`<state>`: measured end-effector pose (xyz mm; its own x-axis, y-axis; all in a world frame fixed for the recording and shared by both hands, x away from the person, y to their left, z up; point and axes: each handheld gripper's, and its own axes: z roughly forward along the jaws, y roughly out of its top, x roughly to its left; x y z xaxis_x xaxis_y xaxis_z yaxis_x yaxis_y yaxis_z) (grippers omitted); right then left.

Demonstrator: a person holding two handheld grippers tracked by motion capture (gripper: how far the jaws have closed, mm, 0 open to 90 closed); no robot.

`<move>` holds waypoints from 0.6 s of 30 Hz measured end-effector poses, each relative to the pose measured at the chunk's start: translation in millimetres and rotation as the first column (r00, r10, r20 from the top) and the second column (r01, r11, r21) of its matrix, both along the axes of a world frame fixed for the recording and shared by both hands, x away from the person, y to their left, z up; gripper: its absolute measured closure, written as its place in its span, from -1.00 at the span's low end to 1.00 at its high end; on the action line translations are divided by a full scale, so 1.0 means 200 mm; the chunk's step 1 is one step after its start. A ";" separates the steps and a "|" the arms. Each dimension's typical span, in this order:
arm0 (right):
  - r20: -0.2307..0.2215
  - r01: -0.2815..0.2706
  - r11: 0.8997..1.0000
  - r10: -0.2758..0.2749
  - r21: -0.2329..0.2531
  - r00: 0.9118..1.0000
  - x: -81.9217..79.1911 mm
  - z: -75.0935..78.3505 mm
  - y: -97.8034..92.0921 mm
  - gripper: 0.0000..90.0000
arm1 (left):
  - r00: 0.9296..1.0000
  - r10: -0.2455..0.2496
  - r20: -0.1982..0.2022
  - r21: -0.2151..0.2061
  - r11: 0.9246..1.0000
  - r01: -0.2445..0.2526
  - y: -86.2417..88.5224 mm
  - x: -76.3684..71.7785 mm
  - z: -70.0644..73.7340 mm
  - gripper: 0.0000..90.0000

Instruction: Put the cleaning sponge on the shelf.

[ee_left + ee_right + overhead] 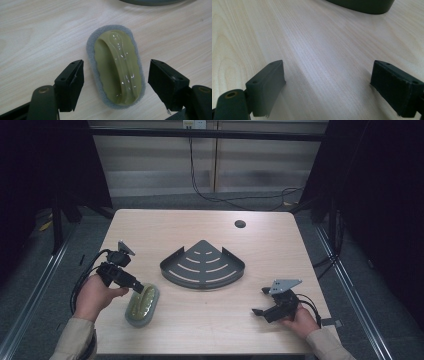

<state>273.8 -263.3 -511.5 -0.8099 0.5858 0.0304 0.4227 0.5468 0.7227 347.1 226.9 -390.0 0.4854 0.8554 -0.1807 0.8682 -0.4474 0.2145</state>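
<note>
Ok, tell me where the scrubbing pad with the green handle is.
In the high view the scrubbing pad lies on the table's near left part, just left and nearer than the dark corner shelf. The left gripper hangs over it, jaws open either side.

The table (260,330) is pale matt wood; the scrubber (115,67) has glossy olive plastic on rough grey foam.

A light wooden table (280,245) carries a dark grey fan-shaped slotted metal corner tray (202,265) at its centre. An olive-green plastic-handled scrubber on a grey sponge pad (142,304) lies near-left. A round cable hole (240,224) sits far-right.
</note>
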 end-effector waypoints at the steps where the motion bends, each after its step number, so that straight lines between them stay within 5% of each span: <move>1: 0.000 0.000 1.000 0.000 0.000 1.000 0.00 0.00 0.00 -0.75 | 1.000 0.002 -0.008 0.002 1.000 -0.002 0.00 0.00 -0.01 -0.33; 18: 0.000 0.000 1.000 0.000 0.000 1.000 0.00 0.00 0.00 -0.75 | 0.999 0.006 -0.049 -0.008 1.000 -0.006 -0.02 0.00 -0.09 -0.06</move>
<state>273.8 -263.4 -511.5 -0.8097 0.5860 0.0302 0.4227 0.5469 0.7226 346.9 223.4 -408.9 0.4707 0.8566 -0.2111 0.8804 -0.4407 0.1751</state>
